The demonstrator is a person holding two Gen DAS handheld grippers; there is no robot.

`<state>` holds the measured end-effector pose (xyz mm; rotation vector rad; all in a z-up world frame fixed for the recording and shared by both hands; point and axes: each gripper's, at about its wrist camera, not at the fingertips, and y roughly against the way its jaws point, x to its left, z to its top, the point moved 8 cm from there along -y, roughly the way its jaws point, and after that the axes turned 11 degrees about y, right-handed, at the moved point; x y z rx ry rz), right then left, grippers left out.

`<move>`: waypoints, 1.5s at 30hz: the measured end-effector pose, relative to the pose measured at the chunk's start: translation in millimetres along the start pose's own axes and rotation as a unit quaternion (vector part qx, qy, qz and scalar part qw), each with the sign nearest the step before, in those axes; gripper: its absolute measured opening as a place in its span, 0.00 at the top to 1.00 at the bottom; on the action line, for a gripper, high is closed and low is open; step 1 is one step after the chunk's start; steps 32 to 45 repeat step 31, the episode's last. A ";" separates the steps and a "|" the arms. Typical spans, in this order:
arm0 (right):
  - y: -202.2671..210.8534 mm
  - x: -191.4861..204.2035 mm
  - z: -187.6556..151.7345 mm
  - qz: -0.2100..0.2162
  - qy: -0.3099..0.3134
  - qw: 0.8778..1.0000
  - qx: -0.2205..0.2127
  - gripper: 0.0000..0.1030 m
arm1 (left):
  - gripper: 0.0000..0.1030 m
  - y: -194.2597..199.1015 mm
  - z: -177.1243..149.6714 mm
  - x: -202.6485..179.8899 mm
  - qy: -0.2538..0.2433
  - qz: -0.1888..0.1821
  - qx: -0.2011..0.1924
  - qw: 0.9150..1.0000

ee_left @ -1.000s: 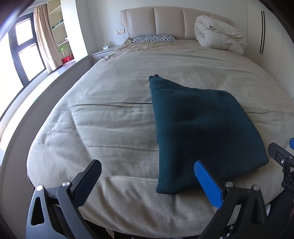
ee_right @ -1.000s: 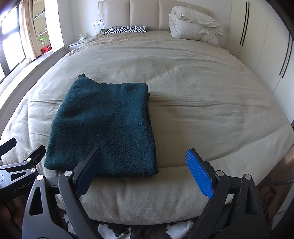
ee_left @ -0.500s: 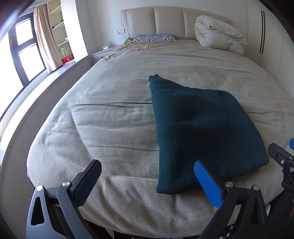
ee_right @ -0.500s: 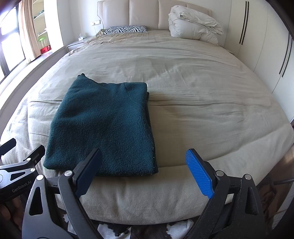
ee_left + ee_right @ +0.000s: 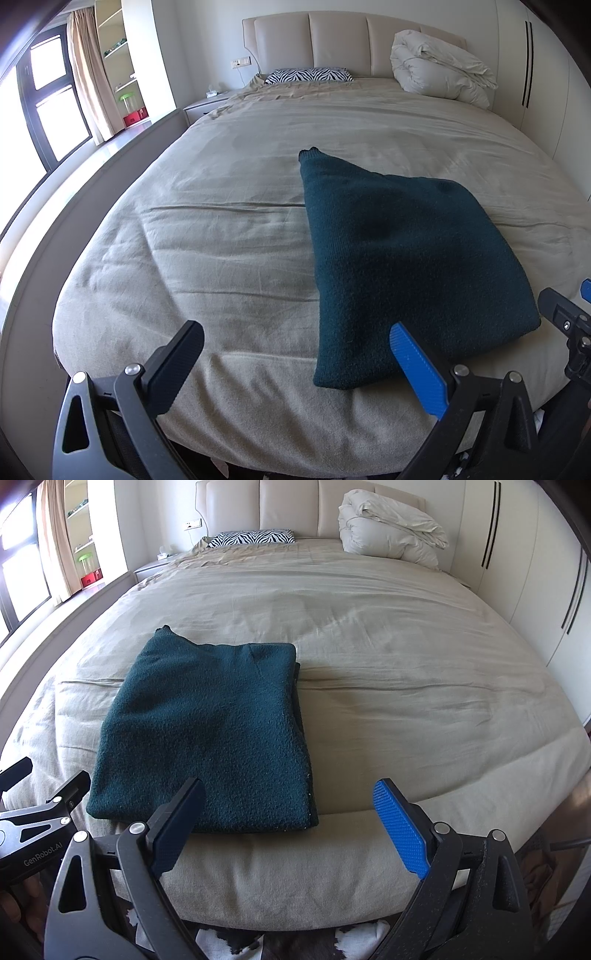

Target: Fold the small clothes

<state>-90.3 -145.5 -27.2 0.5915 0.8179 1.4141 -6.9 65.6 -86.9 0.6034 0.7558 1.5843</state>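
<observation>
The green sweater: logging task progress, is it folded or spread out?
Folded: the green sweater lies as a compact rectangle, layered edges stacked along its right side.

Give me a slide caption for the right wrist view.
Folded dark green garment lies near the bed's foot, both grippers open and empty.

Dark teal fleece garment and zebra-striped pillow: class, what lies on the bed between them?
Nothing: between the folded dark teal fleece garment and the zebra-striped pillow lies only bare, wrinkled beige bedsheet, shown in both wrist views.
</observation>
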 end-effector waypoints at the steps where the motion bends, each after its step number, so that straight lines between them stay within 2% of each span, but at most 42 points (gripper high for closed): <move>1: 0.0 0.0 0.1 0.000 0.000 1.000 0.000 0.10 | 0.00 0.1 0.1 -0.1 0.000 0.000 0.000 1.000; 45: -1.8 -0.6 -10.2 0.002 0.003 1.000 0.005 0.10 | 0.00 -2.8 -0.7 -0.8 0.001 -0.012 0.000 1.000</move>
